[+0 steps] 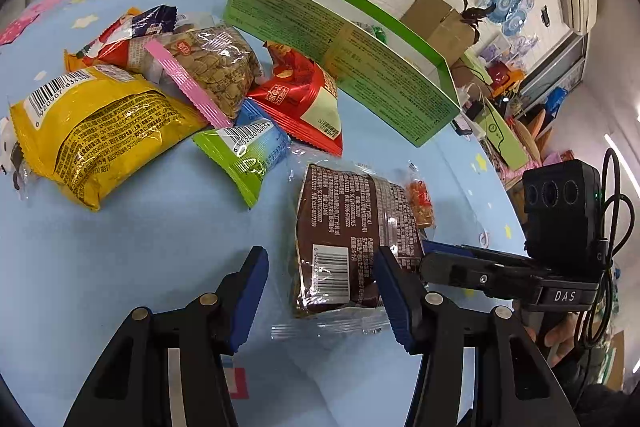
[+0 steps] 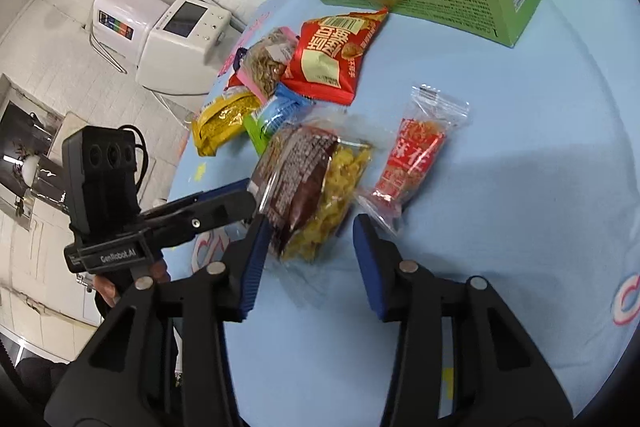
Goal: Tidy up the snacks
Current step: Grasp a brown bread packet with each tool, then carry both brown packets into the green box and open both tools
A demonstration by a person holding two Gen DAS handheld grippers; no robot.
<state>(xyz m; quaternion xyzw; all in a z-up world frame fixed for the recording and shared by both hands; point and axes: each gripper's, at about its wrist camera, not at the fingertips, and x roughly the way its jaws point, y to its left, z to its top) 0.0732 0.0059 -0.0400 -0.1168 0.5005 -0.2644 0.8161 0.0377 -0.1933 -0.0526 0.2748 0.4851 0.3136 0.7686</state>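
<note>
both open: left claw [image 1: 320, 291] straddling brown packet [image 1: 344, 231] flat on tabletop [image 1: 120, 267], right claw [image 2: 308, 259] just short of same packet, beside red sachet [image 2: 412, 163]. beyond, pile of snacks [image 1: 152, 95]; farther, green box [image 1: 344, 47] holding some packets.

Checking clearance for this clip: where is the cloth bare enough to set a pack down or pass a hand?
Bare cloth lies right of the red-strip pack, out to the table edge, and below the yellow bag. It is crowded from that bag to the green box. Both tongs, left and right, stand open by the brown pack.
</note>
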